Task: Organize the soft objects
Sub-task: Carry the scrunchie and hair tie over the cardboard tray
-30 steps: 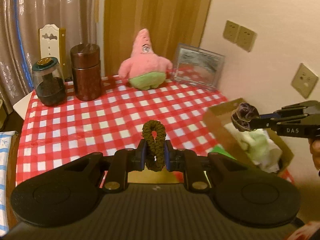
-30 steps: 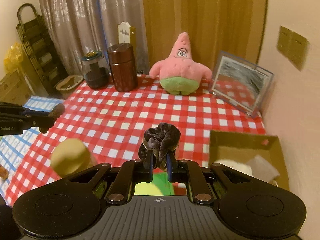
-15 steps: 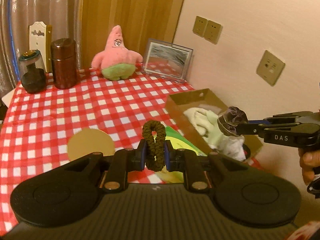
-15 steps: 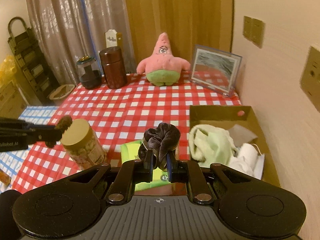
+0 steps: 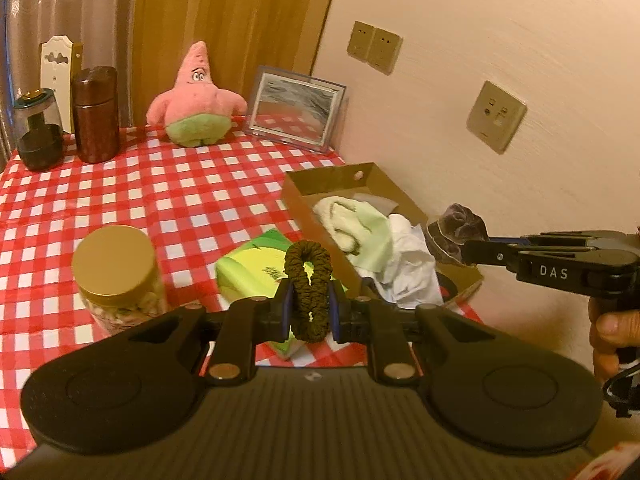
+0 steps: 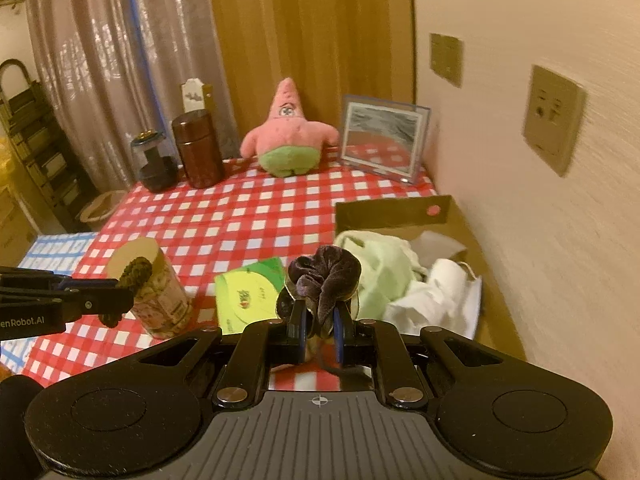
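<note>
Along the far edge of the table (image 5: 168,184) stand things I take to be no part of the sorting: a dark glass jar (image 5: 37,130), a brown canister (image 5: 95,114), a pink starfish plush (image 5: 196,100) that may yet need putting away, and a picture frame (image 5: 296,108) toward the far right corner. Nearer me on the left sits a gold-lidded jar (image 5: 116,268), and beside it a green packet (image 5: 256,266) lies flat. My left gripper (image 5: 310,304) has its jaws clenched on an olive-brown scrunchie (image 5: 310,280), held above the packet and short of the box. At the table's right edge, against the wall, the cardboard box (image 6: 394,210) already holds a pale green cloth (image 6: 384,268) and white fabric (image 6: 436,300), so part of the job looks done. My right gripper (image 6: 318,326) grips a dark purple velvet scrunchie (image 6: 324,276) just beside the box's near left side. Both scrunchies remain to be dropped in.
</note>
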